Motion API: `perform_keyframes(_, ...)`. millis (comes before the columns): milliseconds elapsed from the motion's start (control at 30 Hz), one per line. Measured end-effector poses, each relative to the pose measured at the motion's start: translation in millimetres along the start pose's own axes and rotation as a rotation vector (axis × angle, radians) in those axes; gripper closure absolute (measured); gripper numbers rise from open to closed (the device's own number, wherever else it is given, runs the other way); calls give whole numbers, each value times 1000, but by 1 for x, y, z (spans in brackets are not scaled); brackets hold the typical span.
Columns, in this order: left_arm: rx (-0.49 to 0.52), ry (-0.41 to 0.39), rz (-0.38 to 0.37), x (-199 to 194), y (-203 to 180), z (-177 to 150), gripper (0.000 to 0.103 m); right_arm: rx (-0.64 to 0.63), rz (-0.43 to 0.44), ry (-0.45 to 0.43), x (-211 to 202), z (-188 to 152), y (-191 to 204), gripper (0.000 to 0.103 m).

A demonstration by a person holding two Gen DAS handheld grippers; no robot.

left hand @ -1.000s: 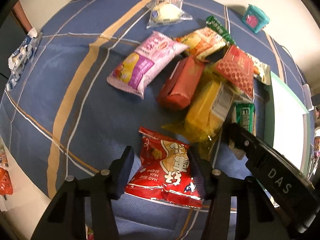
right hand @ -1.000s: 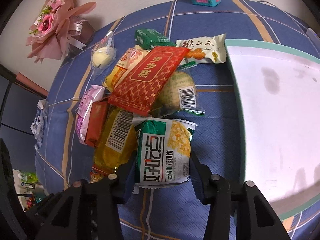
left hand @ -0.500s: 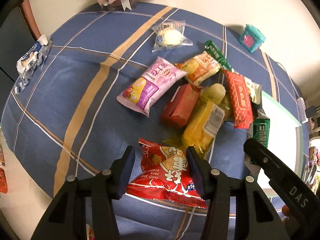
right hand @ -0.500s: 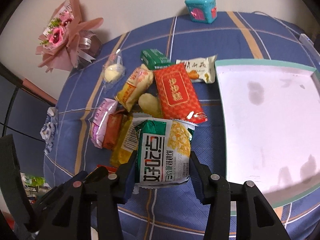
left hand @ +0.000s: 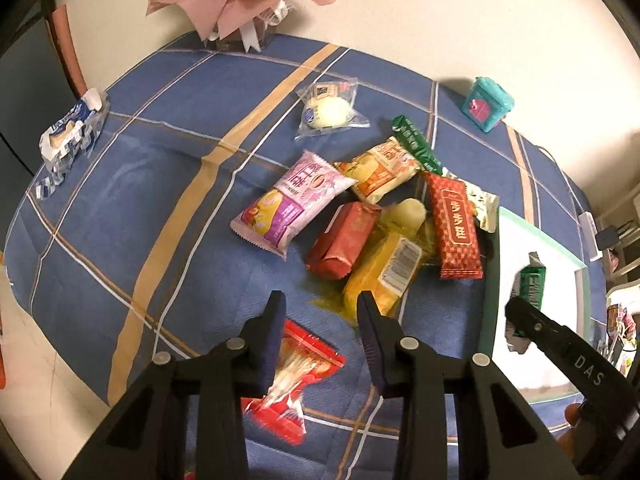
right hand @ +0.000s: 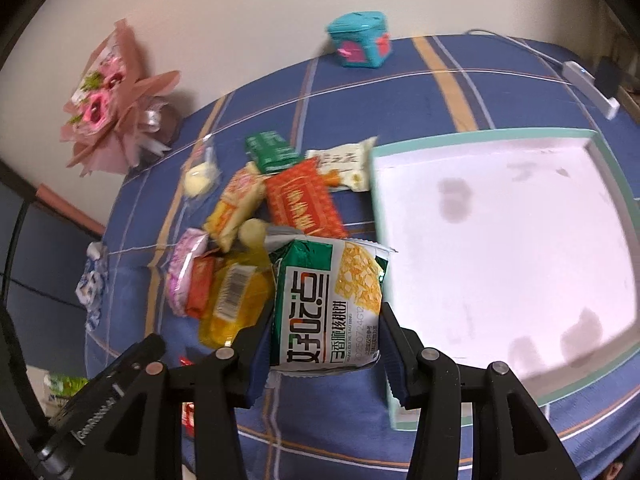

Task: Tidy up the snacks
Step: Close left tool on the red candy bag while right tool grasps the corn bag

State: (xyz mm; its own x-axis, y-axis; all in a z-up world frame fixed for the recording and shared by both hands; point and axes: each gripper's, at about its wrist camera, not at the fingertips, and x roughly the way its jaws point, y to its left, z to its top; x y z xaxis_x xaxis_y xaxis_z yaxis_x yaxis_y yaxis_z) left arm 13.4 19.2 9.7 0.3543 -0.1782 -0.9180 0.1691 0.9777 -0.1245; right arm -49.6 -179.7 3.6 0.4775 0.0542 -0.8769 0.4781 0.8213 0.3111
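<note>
- My right gripper (right hand: 324, 340) is clamped on a green-and-white foil snack packet with yellow cracker print (right hand: 326, 304); both fingers press its lower sides and it is lifted clear of the cloth.
- The packet hangs at the near-left corner of the shallow white tray with a mint-green rim (right hand: 496, 134), partly over that rim. In the left wrist view the same packet (left hand: 531, 286) shows against the tray's white floor.
- My left gripper (left hand: 320, 322) has its jaws standing apart with nothing between them, above the blue plaid tablecloth (left hand: 160, 184).
- A red crinkled snack bag with white lettering (left hand: 298, 376) lies on the cloth under and just near of the left finger (left hand: 269, 340); contact cannot be judged.
- Pile left of the tray: yellow translucent packet with a barcode label (left hand: 384, 276), dark-red wrapped bar (left hand: 344, 240), pink-and-purple pillow pack (left hand: 292, 200), orange-and-cream packet (left hand: 380, 170), red patterned flat packet with gold characters (left hand: 456, 226), which rests against the tray's left wall.
- Clear wrapper holding a pale round cake (left hand: 328, 110) lies apart, far of the pile.
- Teal toy box with pink trim (right hand: 360, 40) sits at the far table edge; pink paper bouquet (right hand: 116, 100) at the far left.
</note>
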Motion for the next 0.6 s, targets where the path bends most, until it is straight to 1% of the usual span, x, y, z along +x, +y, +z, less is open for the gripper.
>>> perform_keyframes(33,-8,9,17,3,3,0,65,-2,-10,5,1,-1,-1,52)
perform_keyframes(100,-10,28,54,7,8,-2,59,-6,-19,25,6,-4,-1,52)
perform_keyframes(167,-12,44,71,12,11,-4,40,-9,-20,54,13,-9,1,52)
perform_keyframes(300,10,80,105,22,14,-9,37,-28,-34,104,23,-21,4,52)
perform_keyframes(367,30,97,123,27,12,-12,31,-48,-52,113,26,-27,7,52)
perform_keyframes(467,68,148,130,38,8,-19,31,-78,-84,112,26,-33,10,52)
perform_keyframes(500,75,175,128,44,7,-22,31,-84,-87,112,26,-35,11,52)
perform_keyframes(600,81,215,141,54,8,-26,31,-95,-91,115,24,-40,12,52)
